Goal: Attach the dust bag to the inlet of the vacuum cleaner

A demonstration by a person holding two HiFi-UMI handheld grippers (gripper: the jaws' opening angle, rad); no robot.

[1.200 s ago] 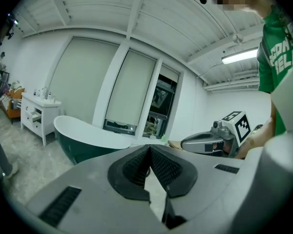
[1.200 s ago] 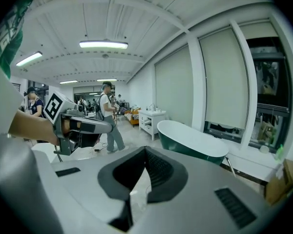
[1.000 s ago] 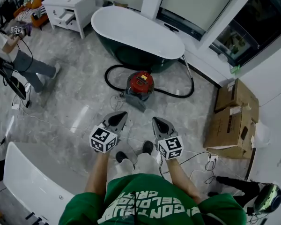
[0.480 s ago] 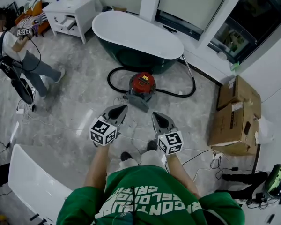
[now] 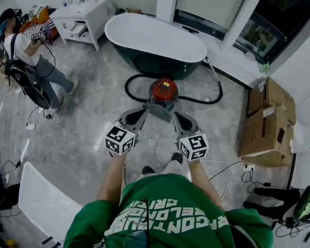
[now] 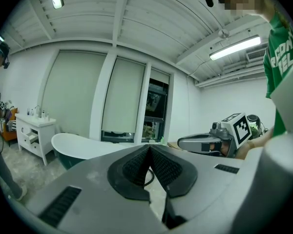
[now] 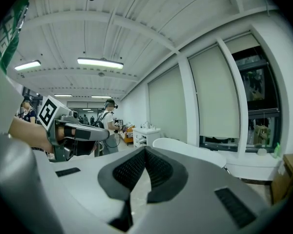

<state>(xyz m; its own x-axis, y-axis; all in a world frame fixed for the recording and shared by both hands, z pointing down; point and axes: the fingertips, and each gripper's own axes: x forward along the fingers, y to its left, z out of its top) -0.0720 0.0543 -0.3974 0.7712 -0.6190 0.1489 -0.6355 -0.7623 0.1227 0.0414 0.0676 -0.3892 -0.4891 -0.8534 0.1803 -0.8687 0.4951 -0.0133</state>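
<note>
The red vacuum cleaner (image 5: 163, 90) stands on the marble floor in front of the bathtub, with its black hose (image 5: 209, 96) looped around it. A grey part (image 5: 156, 109) lies against its near side; I cannot tell whether this is the dust bag. My left gripper (image 5: 140, 112) and right gripper (image 5: 177, 115) hover side by side just short of the vacuum, both pointing at it. The left gripper's (image 6: 149, 147) jaws meet at the tips with nothing between them. The right gripper (image 7: 145, 149) is shut and empty too. Each gripper view shows the other gripper beside it.
A white and dark green bathtub (image 5: 155, 39) stands behind the vacuum. A white cabinet (image 5: 82, 15) is at the back left and cardboard boxes (image 5: 267, 119) at the right. A person (image 5: 28, 53) stands far left. Cables trail on the floor, and a white slab (image 5: 44, 203) lies near left.
Both grippers have risen and now sit closer to the vacuum in the head view. Their jaws stayed shut. The person at the left has shifted a little.
</note>
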